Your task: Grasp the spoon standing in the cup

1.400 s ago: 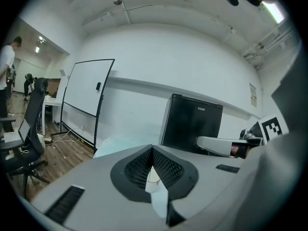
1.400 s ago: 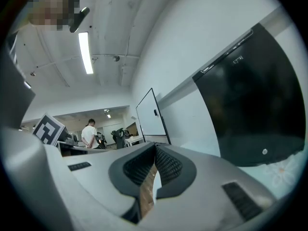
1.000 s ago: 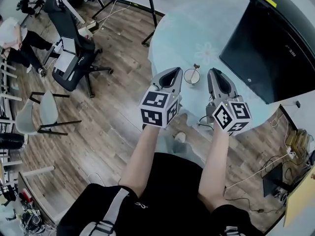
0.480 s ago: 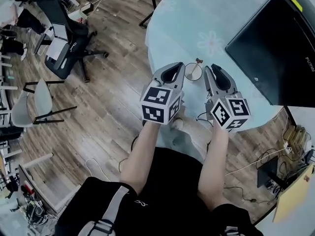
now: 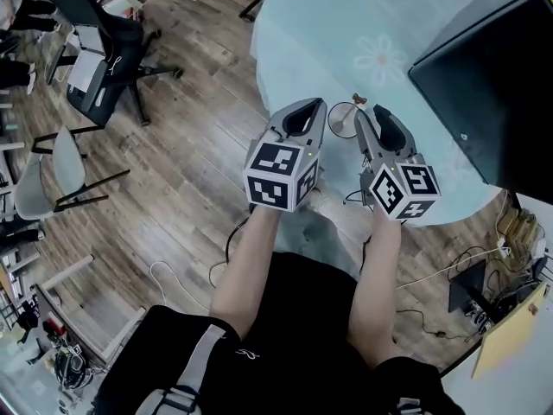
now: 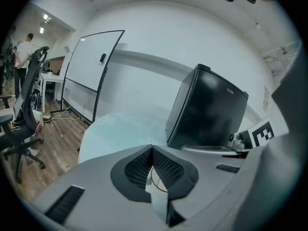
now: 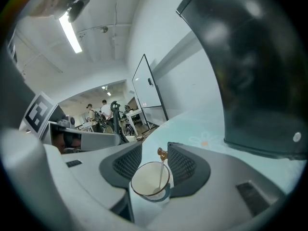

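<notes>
From the head view, the cup (image 5: 343,119) stands near the worktop's (image 5: 320,33) edge closest to me, and the spoon (image 5: 356,102) rises out of it. My left gripper (image 5: 302,115) and right gripper (image 5: 377,119) flank the cup, one on each side. The worktop is round and pale blue with a faint flower print. A large black box (image 5: 497,85) fills its right side. Below is a wood plank floor (image 5: 190,180) with an office chair (image 5: 99,46) and loose cables (image 5: 449,271).

In the left gripper view, my fingers (image 6: 166,165) are closed tip to tip with nothing between them. A thin curved line shows behind them, perhaps the cup's rim, though I cannot be sure. Beyond lie the worktop (image 6: 115,129), the black box (image 6: 207,109) and a whiteboard (image 6: 91,64) by the wall.

In the right gripper view, my fingers (image 7: 127,163) stand wide and are opening. The white, brown-rimmed cup (image 7: 150,182) sits between them, clear of both pads. The spoon (image 7: 160,172) stands in it, its bowl at the bottom and its brown knobbed top leaning over the far rim. People (image 7: 103,110) stand at desks in the room behind.
</notes>
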### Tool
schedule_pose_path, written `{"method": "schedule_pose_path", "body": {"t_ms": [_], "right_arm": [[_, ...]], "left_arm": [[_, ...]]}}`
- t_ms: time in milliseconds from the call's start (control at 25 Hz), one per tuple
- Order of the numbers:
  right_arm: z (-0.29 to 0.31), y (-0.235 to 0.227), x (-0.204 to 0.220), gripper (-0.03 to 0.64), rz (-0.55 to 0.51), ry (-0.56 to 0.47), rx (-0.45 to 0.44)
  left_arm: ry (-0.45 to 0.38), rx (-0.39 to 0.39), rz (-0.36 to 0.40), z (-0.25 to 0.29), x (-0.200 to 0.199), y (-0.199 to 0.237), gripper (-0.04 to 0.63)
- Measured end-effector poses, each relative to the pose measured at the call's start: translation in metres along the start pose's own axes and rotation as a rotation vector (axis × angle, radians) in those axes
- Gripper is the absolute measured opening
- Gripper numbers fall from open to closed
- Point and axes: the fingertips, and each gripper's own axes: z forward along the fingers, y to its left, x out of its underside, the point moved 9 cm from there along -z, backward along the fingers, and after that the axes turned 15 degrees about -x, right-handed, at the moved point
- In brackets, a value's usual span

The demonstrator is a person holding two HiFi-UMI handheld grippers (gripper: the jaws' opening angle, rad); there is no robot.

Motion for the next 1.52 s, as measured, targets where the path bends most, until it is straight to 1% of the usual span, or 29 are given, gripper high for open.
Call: {"method": "schedule_pose_path", "body": {"t_ms": [160,520,600,720,800,840,1040,1280,1520], "right_arm": [[0.012,-0.01,0.004,0.172,0.016,0.023,0.014],[0.035,-0.027,0.017,0.172,0.055,0.085,0.004],[0.038,-0.029,0.02,0.15,0.066,0.091,0.007],[0.042,-0.029,0.023,0.147,0.077,0.091,0.011],[0.044,-0.028,0.023,0.117,0.072,0.088,0.015],[0.045,-0.027,0.023,0.117,0.07,0.087,0.015],[0.041,-0.024,0.021,0.114,0.061,0.071,-0.005],[0.034,-0.013,0.01,0.106,0.017,0.057,-0.035],[0.022,-0.004,-0.006,0.094,-0.043,0.032,-0.048]], "left_arm": [[0.019,0.001,-0.011,0.014,0.001,0.008,0.0],[0.063,-0.022,-0.029,0.038,0.002,0.024,0.0],[0.066,-0.027,-0.028,0.041,0.0,0.027,0.0],[0.069,-0.026,-0.02,0.043,-0.001,0.03,0.0],[0.071,-0.026,-0.015,0.043,-0.003,0.032,0.0],[0.072,-0.025,-0.013,0.044,-0.003,0.033,0.0],[0.06,-0.01,0.003,0.041,-0.007,0.026,0.0],[0.033,0.006,0.018,0.031,-0.015,0.017,0.0],[-0.011,0.013,0.025,0.018,-0.024,0.006,0.0]]}}
